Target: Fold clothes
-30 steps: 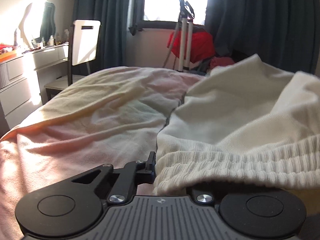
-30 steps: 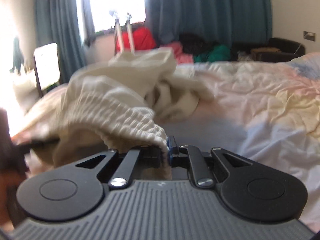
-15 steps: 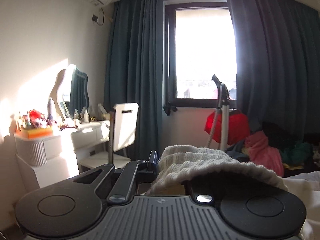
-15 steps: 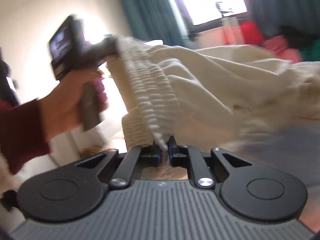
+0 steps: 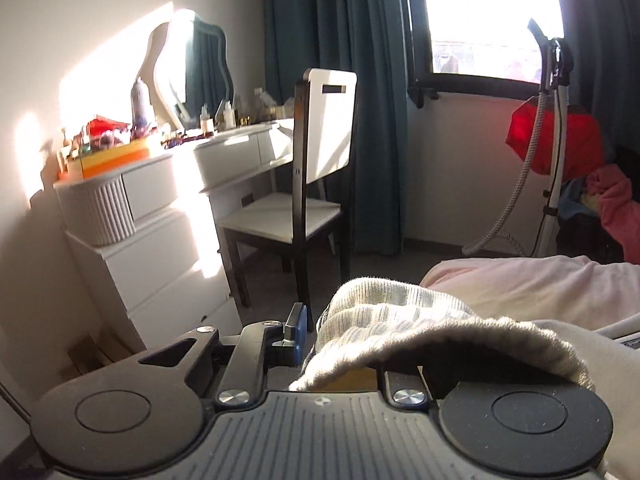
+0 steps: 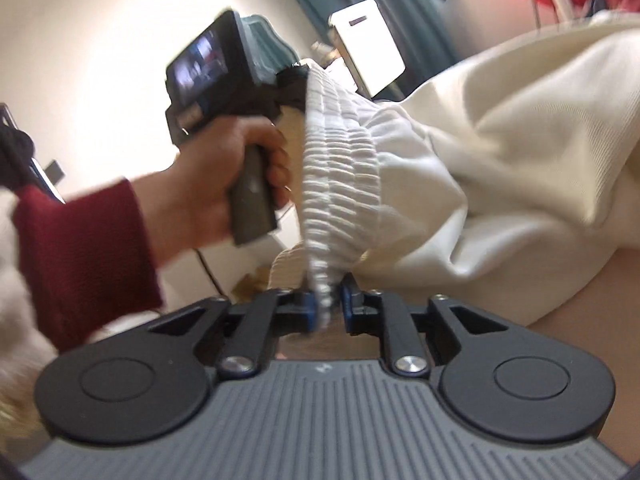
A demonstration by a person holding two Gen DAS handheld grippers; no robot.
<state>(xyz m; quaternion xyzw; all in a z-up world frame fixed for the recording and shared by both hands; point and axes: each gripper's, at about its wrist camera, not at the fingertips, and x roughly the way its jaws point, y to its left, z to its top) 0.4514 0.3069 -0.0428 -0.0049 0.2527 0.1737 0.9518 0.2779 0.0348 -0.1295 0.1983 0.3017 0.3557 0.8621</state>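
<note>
Cream ribbed cotton fills the frame: the garment [image 6: 500, 128], a pair of elasticated trousers by the look of it, hangs stretched between two handheld tools above the pink bed [image 5: 520, 284], its body trailing toward 3 o'clock in the right wrist view. Behind, at 10 o'clock in the left wrist view, stand a white dresser [image 5: 160, 216] and a chair [image 5: 316, 184]. The waistband [image 6: 340, 160] runs from the left gripper [image 6: 298, 76], gripped by a hand [image 6: 224, 176] in a red sleeve [image 6: 80, 260], down to the right gripper [image 6: 326, 308]. Both sets of jaws are opening. At the right gripper the band stands between the blue pads with a visible gap on one side, so the hold looks released; at the left, cloth drapes over one finger and whether the pads press it cannot be told. The risk: with both ends let go in mid-air, the garment could drop bunched or slide off the bed edge, spoiling a flat lay for the fold.
</note>
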